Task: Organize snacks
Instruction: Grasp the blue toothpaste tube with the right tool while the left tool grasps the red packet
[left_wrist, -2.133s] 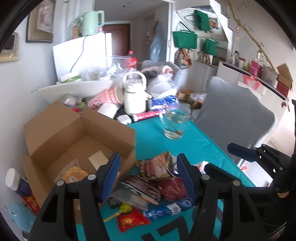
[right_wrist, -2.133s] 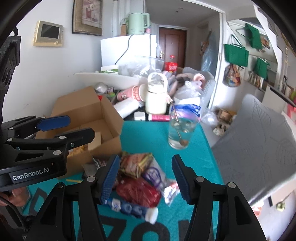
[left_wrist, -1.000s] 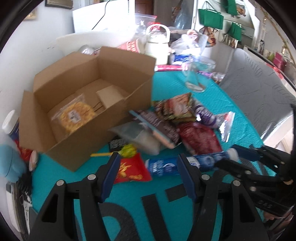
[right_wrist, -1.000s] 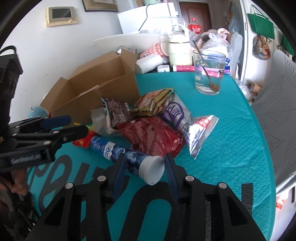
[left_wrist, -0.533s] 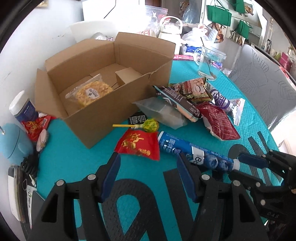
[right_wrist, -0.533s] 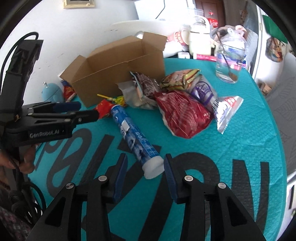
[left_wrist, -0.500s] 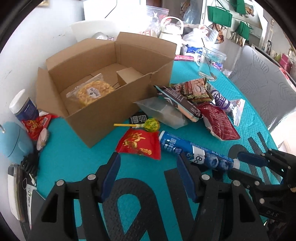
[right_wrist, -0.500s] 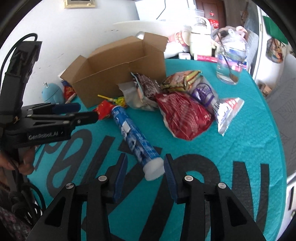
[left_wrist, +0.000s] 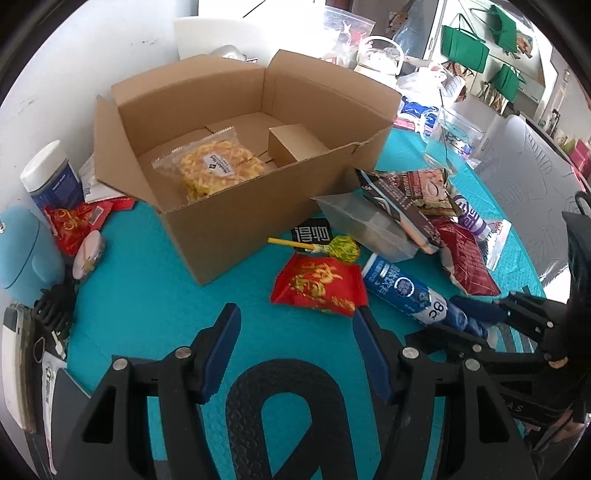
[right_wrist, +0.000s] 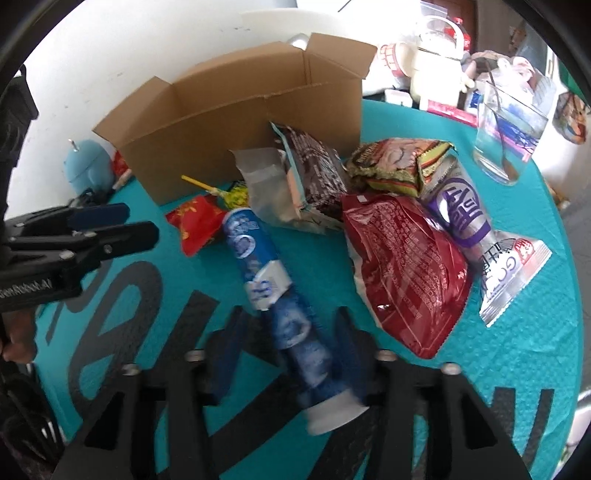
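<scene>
An open cardboard box (left_wrist: 229, 229) holds a clear bag of yellow snacks (left_wrist: 214, 166). In front of it lie a red packet (left_wrist: 319, 286), a lollipop (left_wrist: 343, 249) and a blue tube with a white cap (right_wrist: 255, 254). Beside them are a dark red bag (right_wrist: 406, 266), a brown packet (right_wrist: 314, 170) and a purple-silver packet (right_wrist: 461, 210). My right gripper (right_wrist: 288, 332) straddles the tube's cap end. Its jaws are closing, with a gap left beside the tube. My left gripper (left_wrist: 295, 317) is open just short of the red packet, nothing between its fingers.
The table has a teal cover (left_wrist: 147, 302). A white-lidded jar (left_wrist: 51, 177), a light blue object (left_wrist: 26, 254) and cables sit at its left edge. A glass with a spoon (right_wrist: 509, 129) and a white kettle (left_wrist: 380, 59) stand behind. A grey chair (left_wrist: 528, 177) is at the right.
Both grippers have come down and forward over the table. The blue tube's cap end now lies between the right fingers. The red packet sits closer in front of the left fingers.
</scene>
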